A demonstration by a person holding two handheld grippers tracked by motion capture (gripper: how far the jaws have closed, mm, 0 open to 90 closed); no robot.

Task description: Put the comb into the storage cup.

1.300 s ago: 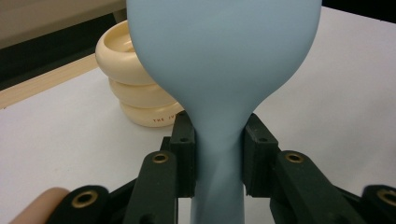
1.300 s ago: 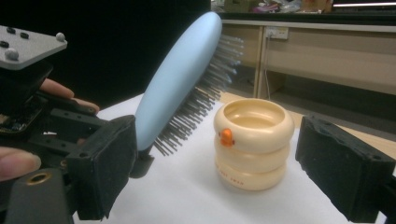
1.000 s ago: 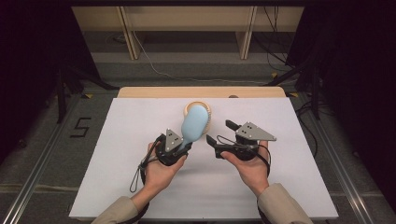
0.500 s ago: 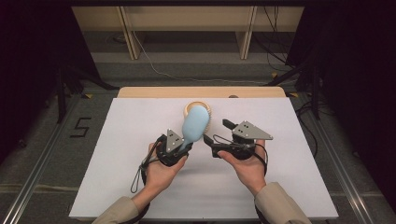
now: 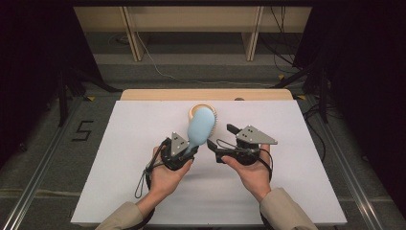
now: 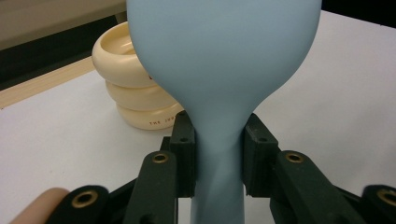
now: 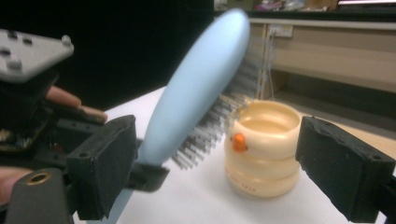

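Note:
A light blue hairbrush [image 5: 202, 125] stands tilted up and away over the white table, its handle clamped between the jaws of my left gripper [image 5: 188, 149]. In the left gripper view both pads [image 6: 186, 158] press the narrow handle below the brush head [image 6: 219, 51]. Just behind the brush sits a cream ribbed cup [image 5: 193, 110] with a small orange spot [image 7: 239, 143]. My right gripper [image 5: 221, 139] is held beside the brush on its right, jaws pointing left and wide open, nothing between them. In the right gripper view the bristles [image 7: 210, 130] face the cup [image 7: 264, 154].
The white tabletop [image 5: 119, 182] stretches bare to the left, right and front. A wooden strip [image 5: 143, 95] runs along its far edge. Beyond are a grey floor with cables, a "5" mark [image 5: 82, 130] and a wooden frame's legs [image 5: 131, 33].

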